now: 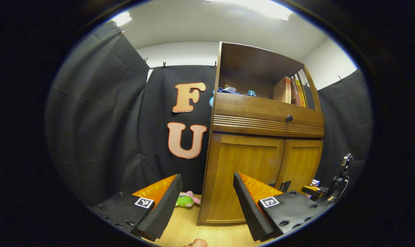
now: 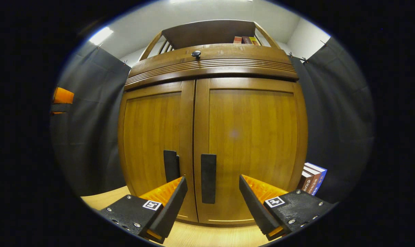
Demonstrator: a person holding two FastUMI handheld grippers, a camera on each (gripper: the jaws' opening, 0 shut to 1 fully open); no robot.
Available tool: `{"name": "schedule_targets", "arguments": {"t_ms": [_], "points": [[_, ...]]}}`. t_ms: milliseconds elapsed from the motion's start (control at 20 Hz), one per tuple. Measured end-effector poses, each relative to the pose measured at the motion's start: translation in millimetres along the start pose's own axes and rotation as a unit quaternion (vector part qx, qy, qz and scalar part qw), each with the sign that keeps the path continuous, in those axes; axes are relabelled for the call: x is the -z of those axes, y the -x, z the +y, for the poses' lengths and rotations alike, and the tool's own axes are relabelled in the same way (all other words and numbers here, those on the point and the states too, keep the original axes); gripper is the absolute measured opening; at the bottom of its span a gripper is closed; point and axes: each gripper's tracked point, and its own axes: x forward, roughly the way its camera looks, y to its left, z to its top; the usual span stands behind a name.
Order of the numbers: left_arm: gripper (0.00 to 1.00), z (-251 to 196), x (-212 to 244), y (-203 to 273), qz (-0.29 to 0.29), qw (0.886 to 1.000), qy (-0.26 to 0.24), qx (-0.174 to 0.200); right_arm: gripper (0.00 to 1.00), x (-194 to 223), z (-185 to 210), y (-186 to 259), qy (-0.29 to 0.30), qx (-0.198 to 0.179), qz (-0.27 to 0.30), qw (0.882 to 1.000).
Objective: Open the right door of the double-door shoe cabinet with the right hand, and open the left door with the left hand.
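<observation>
The wooden shoe cabinet (image 2: 210,68) fills the right gripper view, both doors shut. Its left door (image 2: 152,137) and right door (image 2: 252,137) each carry a black vertical handle near the middle seam. My right gripper (image 2: 212,181) is open, low in front of the right door's handle (image 2: 208,178), which stands between the fingers and a little beyond them. The left door's handle (image 2: 171,165) sits just above the left finger. In the left gripper view my left gripper (image 1: 207,178) is open, farther back and left of the cabinet (image 1: 262,120), facing its left corner.
A green and pink soft toy (image 1: 187,199) lies on the wooden floor (image 1: 207,233) beside the cabinet's left side. Books (image 2: 313,176) stand on the floor at the cabinet's right. The open shelf on top holds books (image 1: 289,91) and small items. Black cloth walls surround the booth.
</observation>
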Motion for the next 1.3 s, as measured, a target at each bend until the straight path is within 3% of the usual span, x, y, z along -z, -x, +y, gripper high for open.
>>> {"name": "schedule_targets", "arguments": {"t_ms": [150, 200, 250, 300, 350, 400, 450, 550, 600, 650, 700, 750, 1050, 1100, 1150, 1200, 1300], "points": [[0.96, 3, 3, -1, 0.002, 1.000, 0.000, -0.002, 0.91, 15, 0, -18, 0.000, 0.004, 0.014, 1.000], [0.96, 4, 3, -1, 0.002, 1.000, -0.001, -0.002, 0.86, 18, 1, -26, -0.001, 0.007, 0.020, 1.000], [0.96, 5, 4, -2, 0.003, 1.000, -0.003, -0.003, 0.72, 22, 1, -33, -0.005, 0.009, 0.027, 1.000], [0.96, 5, 3, -2, 0.002, 1.000, -0.004, -0.003, 0.79, 25, -1, -40, -0.012, 0.011, 0.033, 0.999], [0.95, 5, 4, -3, 0.001, 1.000, -0.006, -0.003, 0.78, 29, -2, -46, -0.019, 0.013, 0.039, 0.999], [0.95, 6, 3, -3, -0.001, 1.000, -0.007, -0.005, 0.63, 32, -4, -51, -0.024, 0.014, 0.044, 0.999], [0.95, 7, 2, -3, -0.003, 1.000, -0.009, -0.007, 0.72, 36, -6, -57, -0.026, 0.017, 0.049, 0.998], [0.95, 7, 3, -4, -0.003, 1.000, -0.011, -0.007, 0.55, 43, -7, -65, -0.031, 0.018, 0.058, 0.998], [0.96, 7, 3, -4, -0.002, 1.000, -0.012, -0.006, 0.64, 46, -7, -69, -0.035, 0.017, 0.062, 0.997], [0.96, 8, 5, -4, -0.001, 1.000, -0.012, -0.005, 0.62, 48, -6, -72, -0.040, 0.017, 0.065, 0.997], [0.96, 9, 5, -4, 0.000, 1.000, -0.013, -0.006, 0.47, 50, -5, -75, -0.045, 0.016, 0.069, 0.997], [0.97, 9, 6, -4, 0.000, 1.000, -0.014, -0.006, 0.55, 51, -4, -78, -0.048, 0.016, 0.072, 0.996], [0.97, 10, 8, -5, 0.003, 1.000, -0.012, -0.007, 0.39, 57, -1, -84, -0.061, 0.015, 0.080, 0.995], [0.95, 10, 7, -5, 0.003, 1.000, -0.012, -0.007, 0.27, 57, -1, -83, -0.059, 0.015, 0.079, 0.995], [0.95, 10, 6, -4, 0.001, 1.000, -0.012, -0.007, 0.27, 57, 0, -83, -0.056, 0.015, 0.078, 0.995], [0.95, 10, 5, -4, -0.001, 1.000, -0.013, -0.007, 0.36, 56, 0, -83, -0.052, 0.015, 0.077, 0.996], [0.96, 11, 5, -2, 0.001, 1.000, -0.015, -0.010, 0.33, 57, 0, -80, -0.049, 0.019, 0.075, 0.996]]}}
